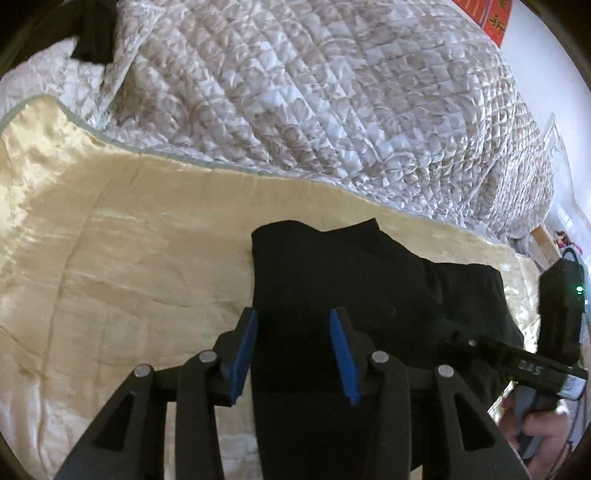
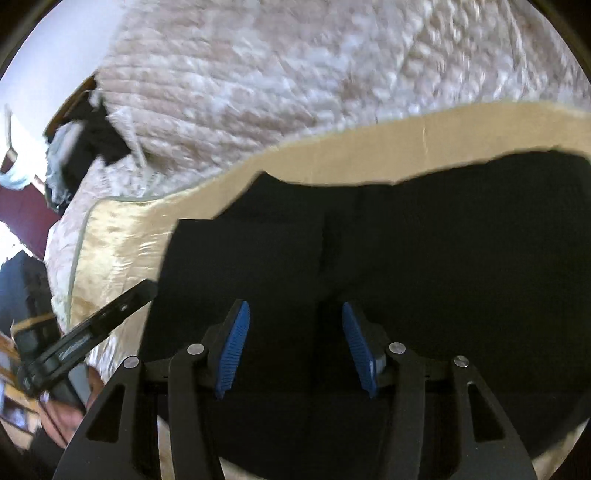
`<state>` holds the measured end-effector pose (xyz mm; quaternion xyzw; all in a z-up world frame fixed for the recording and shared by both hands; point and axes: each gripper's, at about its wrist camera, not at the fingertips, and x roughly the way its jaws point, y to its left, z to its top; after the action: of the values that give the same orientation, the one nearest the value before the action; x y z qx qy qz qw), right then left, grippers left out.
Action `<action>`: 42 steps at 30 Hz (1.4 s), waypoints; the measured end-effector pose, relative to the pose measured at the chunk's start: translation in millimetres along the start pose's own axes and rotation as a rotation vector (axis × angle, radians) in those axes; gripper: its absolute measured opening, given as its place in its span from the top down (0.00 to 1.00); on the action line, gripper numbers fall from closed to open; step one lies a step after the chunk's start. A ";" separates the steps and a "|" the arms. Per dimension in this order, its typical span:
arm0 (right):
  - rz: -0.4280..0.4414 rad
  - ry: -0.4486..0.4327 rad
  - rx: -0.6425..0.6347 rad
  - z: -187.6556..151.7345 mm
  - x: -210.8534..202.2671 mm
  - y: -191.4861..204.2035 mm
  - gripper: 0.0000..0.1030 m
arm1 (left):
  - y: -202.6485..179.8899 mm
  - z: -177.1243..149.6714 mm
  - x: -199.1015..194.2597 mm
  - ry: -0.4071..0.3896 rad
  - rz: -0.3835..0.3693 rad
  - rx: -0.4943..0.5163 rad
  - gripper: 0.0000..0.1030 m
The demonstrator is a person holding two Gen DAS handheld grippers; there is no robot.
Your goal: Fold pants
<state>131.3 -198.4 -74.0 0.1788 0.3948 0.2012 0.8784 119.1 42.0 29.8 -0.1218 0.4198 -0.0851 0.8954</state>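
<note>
Black pants [image 1: 332, 269] lie folded over on a cream satin blanket [image 1: 129, 240] spread across a bed. My left gripper [image 1: 293, 317] hangs over their left end, blue pads apart, with dark cloth showing in the gap and neither pad pressing on it. In the right wrist view the pants [image 2: 424, 229] fill the middle and right. My right gripper [image 2: 295, 306] hovers above them with its jaws wide and nothing pinched. The right tool's black body [image 1: 554, 314] and the hand [image 1: 543, 432] holding it show at the right edge.
A quilted floral bedspread [image 1: 314, 92] covers the bed beyond the blanket's edge. Another dark garment [image 1: 92, 33] lies at the far left corner. In the right wrist view, dark clothes [image 2: 92, 136] sit piled at the bed's left end, beside the blanket [image 2: 122, 236].
</note>
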 end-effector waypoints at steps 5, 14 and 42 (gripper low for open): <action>0.074 0.030 0.028 2.0 14.3 -1.9 0.91 | -1.7 3.6 3.4 -0.012 -0.002 0.016 0.58; 0.016 -0.024 0.091 -1.7 -4.1 -14.5 0.98 | -0.1 3.6 4.0 -0.012 -0.018 -0.005 0.58; -0.185 -0.047 -0.129 -18.9 -12.7 10.8 0.94 | -22.0 -10.9 25.7 0.056 0.024 0.090 0.47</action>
<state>106.8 -192.5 -72.9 0.0893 0.3752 0.1402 0.9119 125.8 12.8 10.6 -0.0739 0.4419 -0.0968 0.8888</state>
